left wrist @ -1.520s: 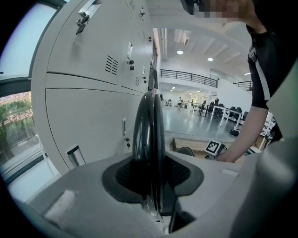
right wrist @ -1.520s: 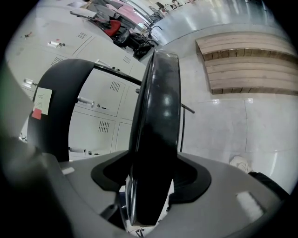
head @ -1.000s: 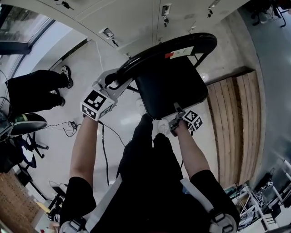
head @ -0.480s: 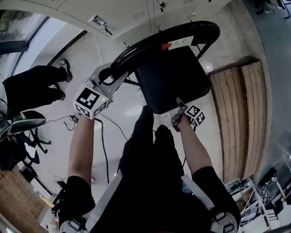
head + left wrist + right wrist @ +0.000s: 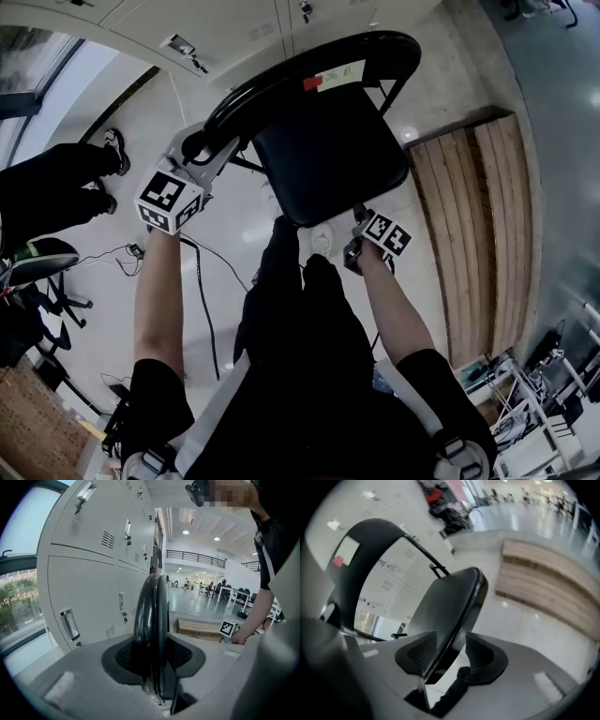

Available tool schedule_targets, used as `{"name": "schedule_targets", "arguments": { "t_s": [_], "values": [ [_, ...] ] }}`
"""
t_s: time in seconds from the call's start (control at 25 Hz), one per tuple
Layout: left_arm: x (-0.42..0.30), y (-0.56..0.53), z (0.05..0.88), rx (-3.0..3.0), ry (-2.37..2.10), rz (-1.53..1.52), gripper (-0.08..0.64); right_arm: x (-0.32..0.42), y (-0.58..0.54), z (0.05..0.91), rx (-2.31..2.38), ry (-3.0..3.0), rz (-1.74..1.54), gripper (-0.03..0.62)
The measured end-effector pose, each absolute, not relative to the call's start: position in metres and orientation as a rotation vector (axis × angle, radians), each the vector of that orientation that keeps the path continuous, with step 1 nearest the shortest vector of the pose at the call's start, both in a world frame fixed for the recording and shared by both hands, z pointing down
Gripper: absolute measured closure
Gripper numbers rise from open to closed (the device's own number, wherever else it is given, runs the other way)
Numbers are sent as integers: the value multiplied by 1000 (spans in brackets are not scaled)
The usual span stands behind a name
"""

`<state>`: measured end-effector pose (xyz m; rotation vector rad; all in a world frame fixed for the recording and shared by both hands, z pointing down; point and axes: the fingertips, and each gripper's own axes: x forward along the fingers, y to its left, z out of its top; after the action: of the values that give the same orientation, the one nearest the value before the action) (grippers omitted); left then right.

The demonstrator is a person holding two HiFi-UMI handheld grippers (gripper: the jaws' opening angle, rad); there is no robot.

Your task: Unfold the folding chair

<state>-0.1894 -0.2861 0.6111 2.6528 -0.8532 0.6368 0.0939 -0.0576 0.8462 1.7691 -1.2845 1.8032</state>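
Observation:
A black folding chair stands in front of me; in the head view its curved backrest (image 5: pixel 309 70) arches over the seat (image 5: pixel 323 159). My left gripper (image 5: pixel 195 147) is shut on the backrest's left end; in the left gripper view the black bar (image 5: pixel 151 611) runs upright between the pads of the left gripper (image 5: pixel 152 656). My right gripper (image 5: pixel 358 217) is at the seat's front right corner. Its jaws are closing with the seat's edge (image 5: pixel 447 604) between them in the right gripper view. The right gripper (image 5: pixel 452 651) still shows a gap at its right pad.
Grey lockers (image 5: pixel 234 28) stand just behind the chair. A wooden plank platform (image 5: pixel 473 216) lies on the floor to the right. Another person's black-clad legs (image 5: pixel 47 178) are at the left, with a cable (image 5: pixel 202 291) and an office chair (image 5: pixel 37 267) below them.
The chair has shifted up and left in the head view. My right gripper has rolled and moved along the seat's front edge. The left gripper keeps its hold on the backrest.

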Motion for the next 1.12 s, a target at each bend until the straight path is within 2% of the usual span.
{"name": "schedule_targets", "arguments": {
  "t_s": [0.2, 0.36, 0.6, 1.12],
  "values": [
    [-184, -286, 609, 2662, -834, 632, 425, 78, -96, 832, 1497, -1628, 1254, 410],
    [-182, -286, 608, 2662, -827, 620, 425, 50, -103, 864, 1249, -1670, 1029, 411],
    [-183, -285, 611, 2662, -788, 604, 426, 41, -94, 878, 1177, -1615, 918, 426],
    [-195, -311, 613, 2704, -890, 466, 416, 35, -104, 893, 1101, -1538, 946, 426]
  ]
}}
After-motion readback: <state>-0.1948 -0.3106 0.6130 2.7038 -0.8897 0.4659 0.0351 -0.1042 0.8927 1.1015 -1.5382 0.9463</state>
